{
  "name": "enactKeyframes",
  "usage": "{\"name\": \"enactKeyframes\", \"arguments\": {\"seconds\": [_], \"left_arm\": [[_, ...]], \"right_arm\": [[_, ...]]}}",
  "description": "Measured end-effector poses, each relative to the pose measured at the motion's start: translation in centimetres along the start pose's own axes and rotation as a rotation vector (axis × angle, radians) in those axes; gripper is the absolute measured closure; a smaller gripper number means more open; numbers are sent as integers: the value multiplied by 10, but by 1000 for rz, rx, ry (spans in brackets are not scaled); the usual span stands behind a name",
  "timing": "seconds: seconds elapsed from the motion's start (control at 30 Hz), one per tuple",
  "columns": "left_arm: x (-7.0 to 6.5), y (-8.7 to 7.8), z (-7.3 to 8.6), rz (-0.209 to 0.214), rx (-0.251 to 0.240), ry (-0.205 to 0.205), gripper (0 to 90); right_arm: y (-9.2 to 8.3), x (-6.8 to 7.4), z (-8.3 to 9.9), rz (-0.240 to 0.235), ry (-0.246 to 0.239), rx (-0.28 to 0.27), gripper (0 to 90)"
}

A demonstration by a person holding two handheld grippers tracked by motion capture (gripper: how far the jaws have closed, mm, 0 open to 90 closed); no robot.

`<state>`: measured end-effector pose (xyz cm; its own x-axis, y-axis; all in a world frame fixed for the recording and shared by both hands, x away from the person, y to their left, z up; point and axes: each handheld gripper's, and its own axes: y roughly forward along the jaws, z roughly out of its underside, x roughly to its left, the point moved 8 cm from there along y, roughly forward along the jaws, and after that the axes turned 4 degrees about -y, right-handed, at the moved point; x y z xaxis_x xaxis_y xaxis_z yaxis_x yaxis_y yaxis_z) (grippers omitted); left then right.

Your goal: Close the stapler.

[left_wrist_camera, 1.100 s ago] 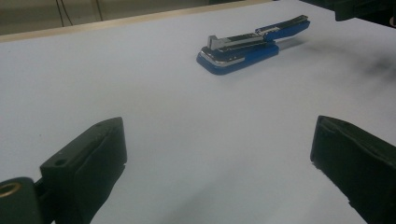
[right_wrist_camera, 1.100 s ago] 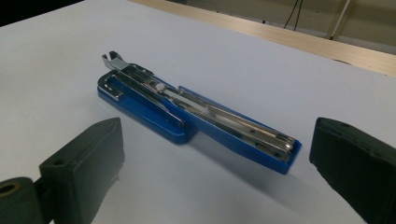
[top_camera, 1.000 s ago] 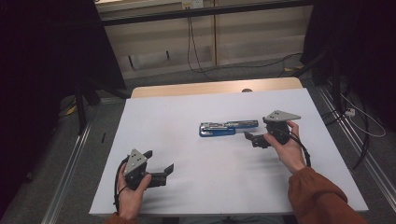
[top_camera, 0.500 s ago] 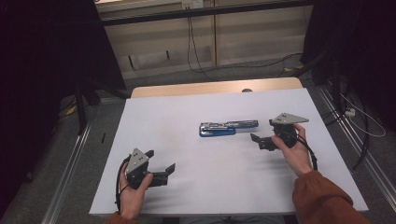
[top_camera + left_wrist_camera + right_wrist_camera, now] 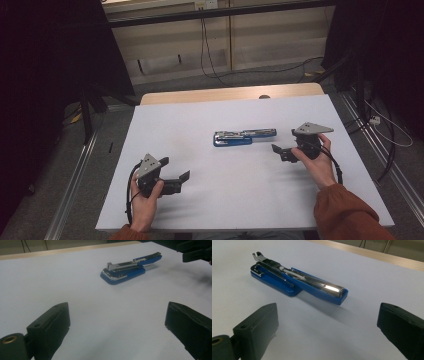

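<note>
I saw a blue stapler point(image 5: 244, 137) with silver metal on a white table point(image 5: 215, 200); my grippers' jaws were black, their top plates grey, my sleeve point(image 5: 345, 215) rust-orange

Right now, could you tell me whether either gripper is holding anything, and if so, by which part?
Nothing is held. The left gripper and right gripper both have their jaws open and empty, and the blue stapler lies untouched on the white table.
</note>
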<state>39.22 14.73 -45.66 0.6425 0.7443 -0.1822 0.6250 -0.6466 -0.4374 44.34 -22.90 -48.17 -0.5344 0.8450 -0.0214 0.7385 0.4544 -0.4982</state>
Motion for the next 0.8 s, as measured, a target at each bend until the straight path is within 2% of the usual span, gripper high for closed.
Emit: {"name": "enactKeyframes", "arguments": {"seconds": [0.17,0.27,0.33,0.43,0.47,0.53,0.6,0.67,0.73,0.8], "left_arm": [[4,10,-7,-24,-22,17,61],[3,18,-11,-11,-34,1,61],[4,22,-12,-11,-28,10,60],[4,30,-12,7,-20,-14,59],[3,34,-13,11,-19,-10,59],[1,39,-16,13,-16,25,59],[-1,44,-20,24,-20,29,59],[-3,49,-24,32,-34,15,55],[-5,54,-30,51,-39,32,50],[-6,59,-33,62,-41,31,49]], "right_arm": [[1,2,0,-13,19,-6,40],[2,4,-1,-24,25,-10,59],[3,4,-1,-27,27,-12,64],[4,4,0,-24,27,-11,102],[5,4,1,-27,30,-13,129],[5,4,0,-32,28,-17,183],[4,5,0,-40,27,-23,243],[4,5,-1,-27,19,-26,252],[3,6,-1,-38,34,-27,273],[4,6,0,-43,31,-23,285]]}}
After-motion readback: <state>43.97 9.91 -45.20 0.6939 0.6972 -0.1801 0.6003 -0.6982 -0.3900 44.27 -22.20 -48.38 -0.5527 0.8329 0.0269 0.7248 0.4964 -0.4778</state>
